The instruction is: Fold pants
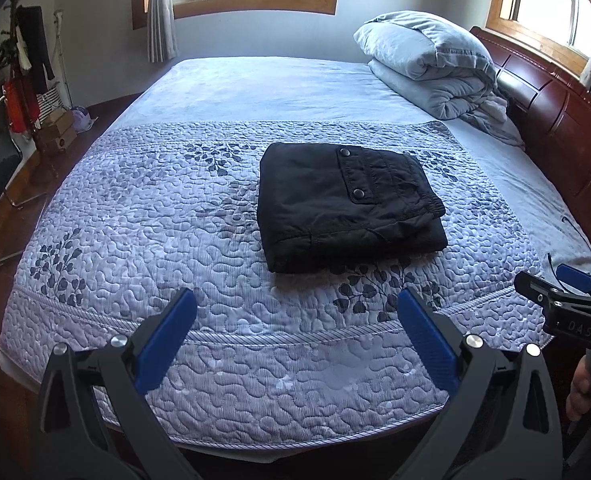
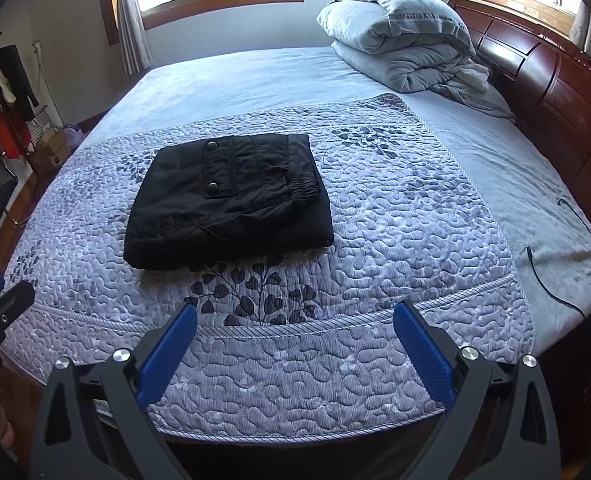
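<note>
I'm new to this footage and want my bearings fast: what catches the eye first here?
The black pants, already folded into a neat rectangle, lie in the middle of the patterned quilt on the bed. Behind them, a rolled grey duvet is piled by the dark wooden headboard. Both grippers, left gripper and right gripper, hover at the near bed edge with jaws wide open, holding nothing.

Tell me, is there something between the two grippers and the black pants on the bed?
Nothing visible. Only bare quilt lies between the folded black pants and the left gripper and right gripper, both with jaws open.
</note>
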Action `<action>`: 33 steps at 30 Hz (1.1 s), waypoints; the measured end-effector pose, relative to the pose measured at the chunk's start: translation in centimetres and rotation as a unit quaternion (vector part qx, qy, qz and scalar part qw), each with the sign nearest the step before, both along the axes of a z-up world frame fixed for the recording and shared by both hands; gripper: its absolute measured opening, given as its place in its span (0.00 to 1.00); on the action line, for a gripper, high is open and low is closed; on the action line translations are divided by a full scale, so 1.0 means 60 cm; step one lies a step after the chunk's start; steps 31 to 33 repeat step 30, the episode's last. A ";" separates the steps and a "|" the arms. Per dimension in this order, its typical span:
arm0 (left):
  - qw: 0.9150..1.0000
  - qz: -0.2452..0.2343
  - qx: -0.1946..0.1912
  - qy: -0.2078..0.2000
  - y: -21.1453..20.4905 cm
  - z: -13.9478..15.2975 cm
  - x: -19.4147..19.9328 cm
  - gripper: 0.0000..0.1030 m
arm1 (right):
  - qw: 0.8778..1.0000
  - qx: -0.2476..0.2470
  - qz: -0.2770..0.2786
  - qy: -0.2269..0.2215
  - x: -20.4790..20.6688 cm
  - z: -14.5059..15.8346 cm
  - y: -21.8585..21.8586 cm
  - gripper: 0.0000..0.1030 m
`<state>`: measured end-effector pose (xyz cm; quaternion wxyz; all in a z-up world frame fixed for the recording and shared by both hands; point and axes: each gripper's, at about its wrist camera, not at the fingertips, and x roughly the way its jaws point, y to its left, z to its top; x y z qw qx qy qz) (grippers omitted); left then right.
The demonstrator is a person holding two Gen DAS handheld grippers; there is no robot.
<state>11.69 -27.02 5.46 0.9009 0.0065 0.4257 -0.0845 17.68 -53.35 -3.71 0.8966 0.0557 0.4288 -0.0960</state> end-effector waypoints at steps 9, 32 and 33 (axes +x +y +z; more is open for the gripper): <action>1.000 -0.006 0.007 -0.009 -0.005 0.002 0.001 0.97 | 1.000 0.000 -0.001 0.007 0.005 -0.007 0.001 0.96; 1.000 -0.008 0.022 -0.007 -0.015 -0.001 0.004 0.97 | 1.000 0.003 -0.004 0.010 0.008 -0.009 -0.005 0.96; 1.000 -0.008 0.022 -0.007 -0.015 -0.001 0.004 0.97 | 1.000 0.003 -0.004 0.010 0.008 -0.009 -0.005 0.96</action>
